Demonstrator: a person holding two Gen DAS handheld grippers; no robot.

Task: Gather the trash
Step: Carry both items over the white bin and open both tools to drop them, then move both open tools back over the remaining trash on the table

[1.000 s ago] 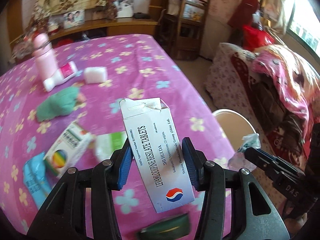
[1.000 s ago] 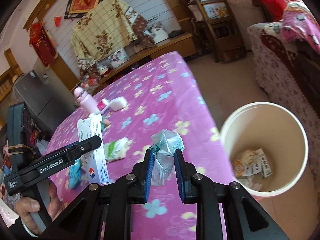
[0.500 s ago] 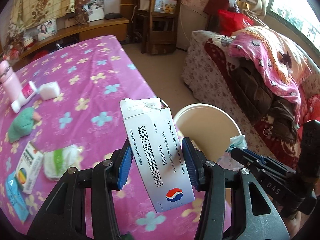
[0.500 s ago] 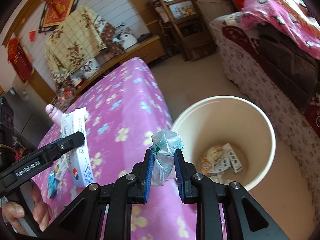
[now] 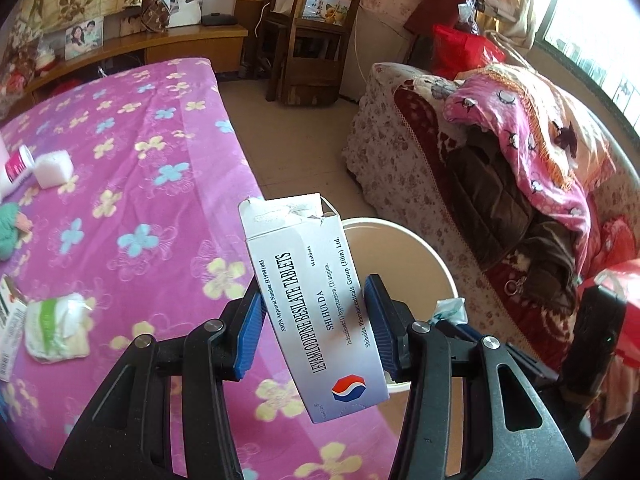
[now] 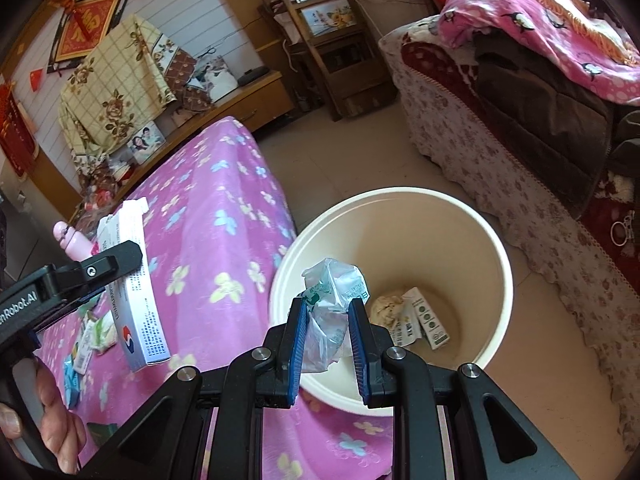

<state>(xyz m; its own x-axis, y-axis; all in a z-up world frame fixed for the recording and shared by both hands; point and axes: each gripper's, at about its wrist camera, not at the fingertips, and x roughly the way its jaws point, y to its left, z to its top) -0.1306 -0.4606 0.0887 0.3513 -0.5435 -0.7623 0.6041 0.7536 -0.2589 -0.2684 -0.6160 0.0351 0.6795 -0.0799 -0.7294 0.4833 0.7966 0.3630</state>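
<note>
My left gripper [image 5: 316,320] is shut on a white tablet box [image 5: 312,304] with a torn top flap, held upright at the table's right edge, beside the cream trash bin [image 5: 420,248]. The box also shows in the right wrist view [image 6: 136,292]. My right gripper [image 6: 326,332] is shut on a crumpled white-and-green plastic wrapper [image 6: 332,300], held over the near rim of the bin [image 6: 496,320]. The bin holds a crumpled paper wad [image 6: 386,308] and small boxes [image 6: 430,318].
The table has a purple flowered cloth [image 5: 152,184]. On it lie a crumpled green-white wrapper [image 5: 54,332], a white foam block [image 5: 54,168], a green cloth [image 5: 8,232] and a white tube [image 5: 16,168]. A sofa with blankets [image 5: 500,152] stands right of the bin.
Both grippers have swung right, away from the table and toward the bin. The bin now lies right under the wrapper. Both grips are unchanged.
</note>
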